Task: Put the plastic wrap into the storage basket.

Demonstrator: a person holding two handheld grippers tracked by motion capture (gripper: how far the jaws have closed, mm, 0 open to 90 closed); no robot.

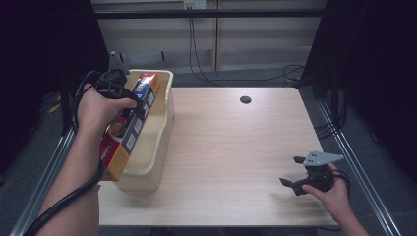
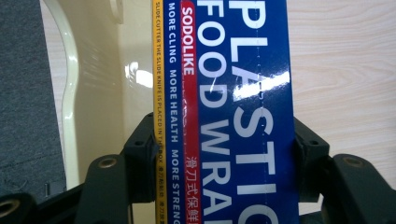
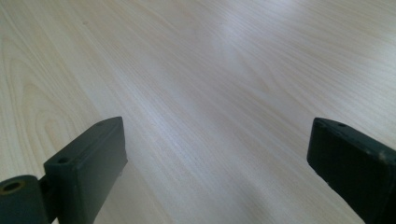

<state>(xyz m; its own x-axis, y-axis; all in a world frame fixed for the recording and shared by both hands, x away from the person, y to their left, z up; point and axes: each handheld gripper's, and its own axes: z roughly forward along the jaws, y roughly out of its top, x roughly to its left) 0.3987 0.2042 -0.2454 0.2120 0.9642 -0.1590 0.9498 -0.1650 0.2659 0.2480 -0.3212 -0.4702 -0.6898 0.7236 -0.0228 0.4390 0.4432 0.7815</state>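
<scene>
At the left of the high view, the left gripper (image 1: 129, 104) holds a long plastic wrap box (image 1: 129, 129) over a cream plastic bin (image 1: 160, 142). The box's long axis runs from the lower left of the frame up toward the upper centre, its far end pointing away from the person and its near end hanging out past the bin's front edge. In the left gripper view the black jaws press on both long sides of the plastic wrap box (image 2: 243, 116), which runs straight up the frame. It is glossy dark blue with large white letters reading "PLASTIC FOOD WRAP", a red band marked "SODOLIKE", a thin yellow strip of small print along one edge, and a dashed tear line down the blue face. The bin sits on the left part of the light wood tabletop (image 1: 231, 147). At the lower right of the high view, the right gripper (image 1: 292, 171) rests low over the tabletop, jaws spread wide with nothing between them.
</scene>
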